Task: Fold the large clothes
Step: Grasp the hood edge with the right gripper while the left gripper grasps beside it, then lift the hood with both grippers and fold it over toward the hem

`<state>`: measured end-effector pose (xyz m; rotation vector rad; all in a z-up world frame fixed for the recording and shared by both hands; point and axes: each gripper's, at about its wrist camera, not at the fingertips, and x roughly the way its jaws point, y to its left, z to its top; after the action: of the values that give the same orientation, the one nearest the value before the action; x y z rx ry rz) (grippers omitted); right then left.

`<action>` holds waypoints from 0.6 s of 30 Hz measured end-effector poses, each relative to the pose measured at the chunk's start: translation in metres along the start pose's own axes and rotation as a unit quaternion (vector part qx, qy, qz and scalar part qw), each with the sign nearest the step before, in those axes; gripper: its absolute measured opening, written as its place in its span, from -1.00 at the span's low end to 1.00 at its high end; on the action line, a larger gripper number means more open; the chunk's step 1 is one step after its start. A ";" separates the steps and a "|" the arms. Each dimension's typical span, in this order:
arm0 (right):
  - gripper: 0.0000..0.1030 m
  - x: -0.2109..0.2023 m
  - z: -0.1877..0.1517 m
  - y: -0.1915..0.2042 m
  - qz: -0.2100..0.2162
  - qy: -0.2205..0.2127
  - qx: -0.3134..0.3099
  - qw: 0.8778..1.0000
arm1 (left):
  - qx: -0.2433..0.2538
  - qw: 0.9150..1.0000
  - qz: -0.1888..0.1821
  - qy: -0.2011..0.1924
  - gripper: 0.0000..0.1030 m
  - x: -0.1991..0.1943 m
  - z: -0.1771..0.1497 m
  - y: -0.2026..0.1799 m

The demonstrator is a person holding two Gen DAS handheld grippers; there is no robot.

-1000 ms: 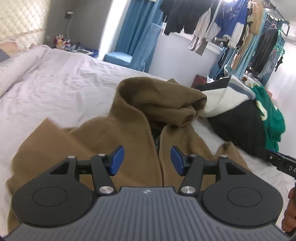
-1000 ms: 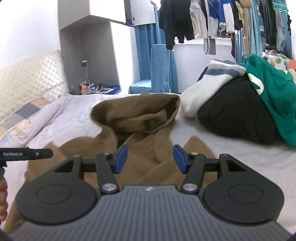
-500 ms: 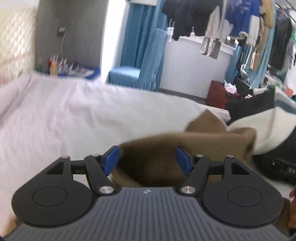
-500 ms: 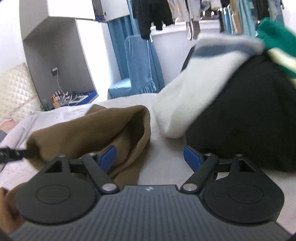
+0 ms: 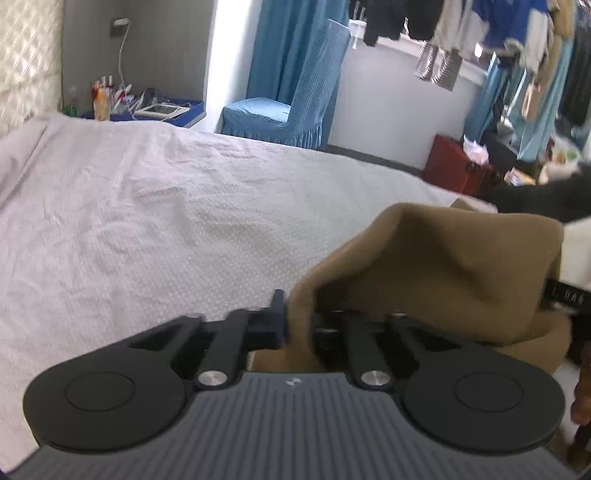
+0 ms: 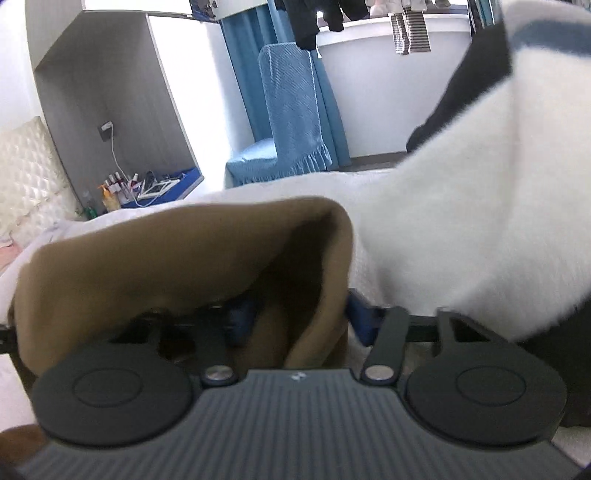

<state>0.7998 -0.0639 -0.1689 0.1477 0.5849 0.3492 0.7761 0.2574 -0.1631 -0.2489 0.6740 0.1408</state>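
Item: brown hooded garment (image 5: 443, 266), hood end raised off the white bedsheet (image 5: 147, 221); left gripper (image 5: 291, 325) clamped tight on one hood edge, right gripper (image 6: 295, 314) with jaws closing on the other edge, cloth between them, though full pad contact probably cannot be confirmed under the drape. Handling: draw both edges level and taut before laying over. Containers: blue tray (image 5: 166, 110) beyond the bed, holding bottles and a tablet-like object.

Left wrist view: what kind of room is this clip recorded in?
Most likely a lived-in bedroom: a bed with a pale sheet and quilted headboard, clothes hanging on a rail by the window, and a bedside shelf of small bottles.
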 end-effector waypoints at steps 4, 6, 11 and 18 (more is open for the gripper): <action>-0.77 -0.023 0.011 0.006 -0.007 -0.014 -0.024 1.000 | -0.007 1.000 -0.011 -0.020 -0.87 -0.032 0.003 0.003; -0.84 -0.044 0.019 0.008 -0.011 -0.028 -0.028 0.999 | -0.015 0.999 -0.017 -0.025 -0.87 -0.055 0.008 0.004; -0.84 -0.115 0.042 0.016 0.013 -0.086 -0.039 0.995 | -0.038 0.997 -0.038 -0.053 -0.87 -0.140 0.020 0.005; -0.85 -0.248 0.048 0.051 0.058 -0.161 -0.047 0.984 | -0.076 0.989 -0.072 -0.104 -0.87 -0.273 -0.005 0.008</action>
<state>0.6197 -0.1082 0.0101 0.1442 0.2398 0.4543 0.5602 0.2506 0.0047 -0.4226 0.4367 0.0794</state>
